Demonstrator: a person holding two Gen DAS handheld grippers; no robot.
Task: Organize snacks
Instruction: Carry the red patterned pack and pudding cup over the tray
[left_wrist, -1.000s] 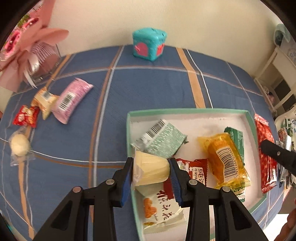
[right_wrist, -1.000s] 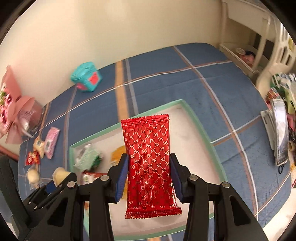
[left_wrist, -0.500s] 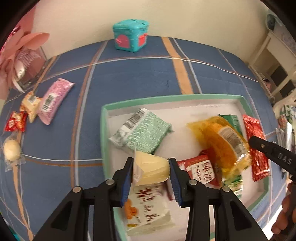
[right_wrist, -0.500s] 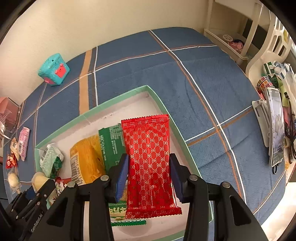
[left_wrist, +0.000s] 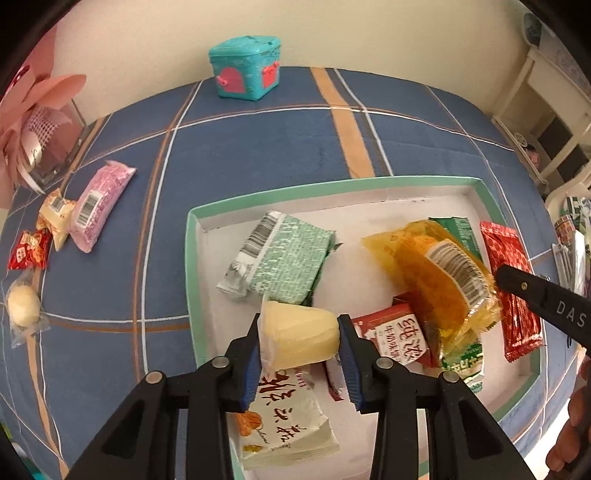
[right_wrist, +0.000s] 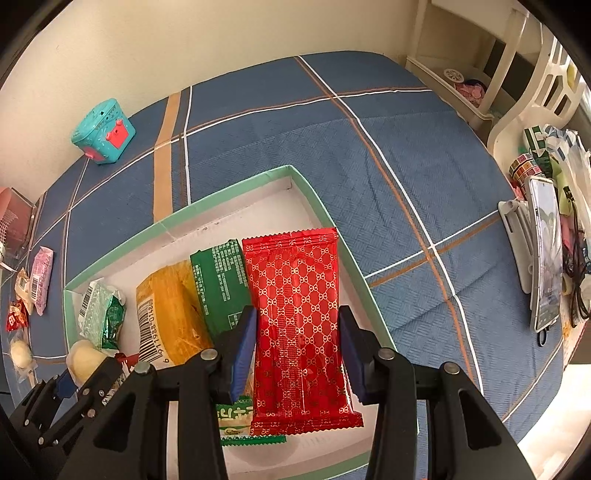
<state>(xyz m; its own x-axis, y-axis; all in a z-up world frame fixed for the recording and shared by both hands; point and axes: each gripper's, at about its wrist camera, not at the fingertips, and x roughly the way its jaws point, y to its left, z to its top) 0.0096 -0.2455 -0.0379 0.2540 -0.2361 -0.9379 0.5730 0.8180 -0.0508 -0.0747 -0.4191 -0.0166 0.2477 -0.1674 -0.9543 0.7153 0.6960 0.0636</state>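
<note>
My left gripper (left_wrist: 300, 349) is shut on a pale yellow pudding cup (left_wrist: 298, 336) and holds it over the near left part of the green-rimmed white tray (left_wrist: 258, 198). My right gripper (right_wrist: 298, 343) has its jaws slightly apart around a red patterned snack pack (right_wrist: 297, 314), which rests along the tray's right side (right_wrist: 354, 266). In the tray lie a mint-green pack (left_wrist: 284, 254), an orange pack (left_wrist: 436, 273), a dark green pack (right_wrist: 219, 280), a small red packet (left_wrist: 395, 338) and a white packet (left_wrist: 284, 421).
Left of the tray on the blue plaid cloth lie a pink pack (left_wrist: 99, 203), a small yellow snack (left_wrist: 55, 218), a red candy (left_wrist: 29, 249) and a wrapped round bun (left_wrist: 23, 306). A teal box (left_wrist: 243, 66) stands at the back. A phone (right_wrist: 546, 254) and clutter lie right.
The right gripper lowered the red pack onto the tray's right side and its jaws eased apart. The left gripper stayed shut on the pudding cup over the tray, drifting slightly.
</note>
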